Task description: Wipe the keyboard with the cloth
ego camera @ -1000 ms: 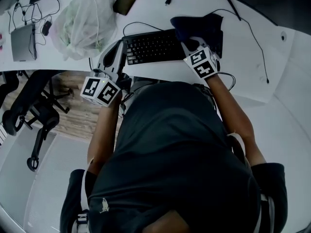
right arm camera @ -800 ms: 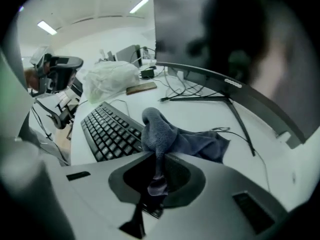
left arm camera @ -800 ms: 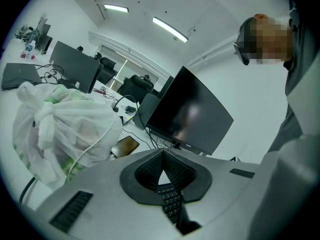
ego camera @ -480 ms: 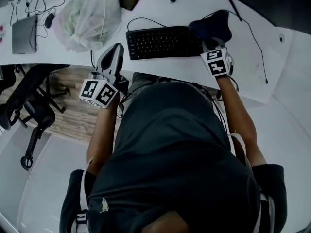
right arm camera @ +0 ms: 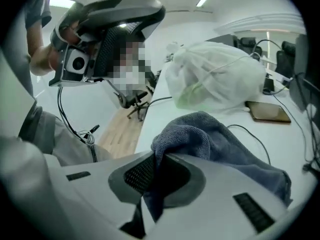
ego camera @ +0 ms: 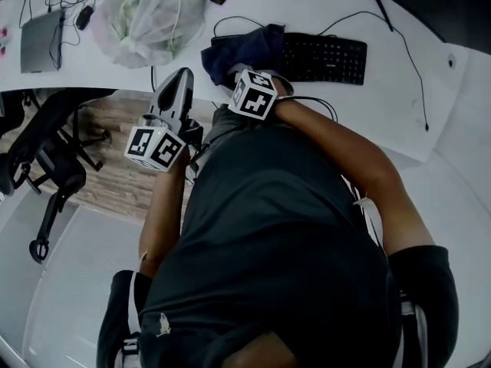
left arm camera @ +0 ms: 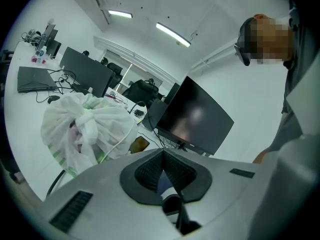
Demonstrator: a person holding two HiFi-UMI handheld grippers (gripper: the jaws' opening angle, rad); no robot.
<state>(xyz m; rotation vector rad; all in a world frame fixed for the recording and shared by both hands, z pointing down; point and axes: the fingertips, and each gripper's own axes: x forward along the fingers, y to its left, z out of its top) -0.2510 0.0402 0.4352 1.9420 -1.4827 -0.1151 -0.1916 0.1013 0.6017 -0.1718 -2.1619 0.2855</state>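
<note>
In the head view a black keyboard (ego camera: 326, 58) lies on the white desk (ego camera: 391, 110). A dark blue cloth (ego camera: 244, 46) is bunched over its left end. My right gripper (ego camera: 239, 73) reaches across my body and is shut on that cloth. In the right gripper view the cloth (right arm camera: 215, 139) rises in a fold from between the jaws of my right gripper (right arm camera: 155, 176), hiding the keys below. My left gripper (ego camera: 181, 79) hovers at the desk's near edge, left of the keyboard, shut and holding nothing. In its own view my left gripper (left arm camera: 161, 170) points at the back of the desk.
A white plastic bag (ego camera: 149, 14) sits at the back left, with a phone (right arm camera: 267, 111) beside it and a laptop (ego camera: 40, 41) further left. Cables run behind the keyboard. A dark monitor (left arm camera: 195, 116) stands at the back. An office chair (ego camera: 54, 167) stands on the floor at left.
My right gripper has dragged the cloth from the keyboard's right end to its left end, leaving the right keys bare. The left gripper has stayed put.
</note>
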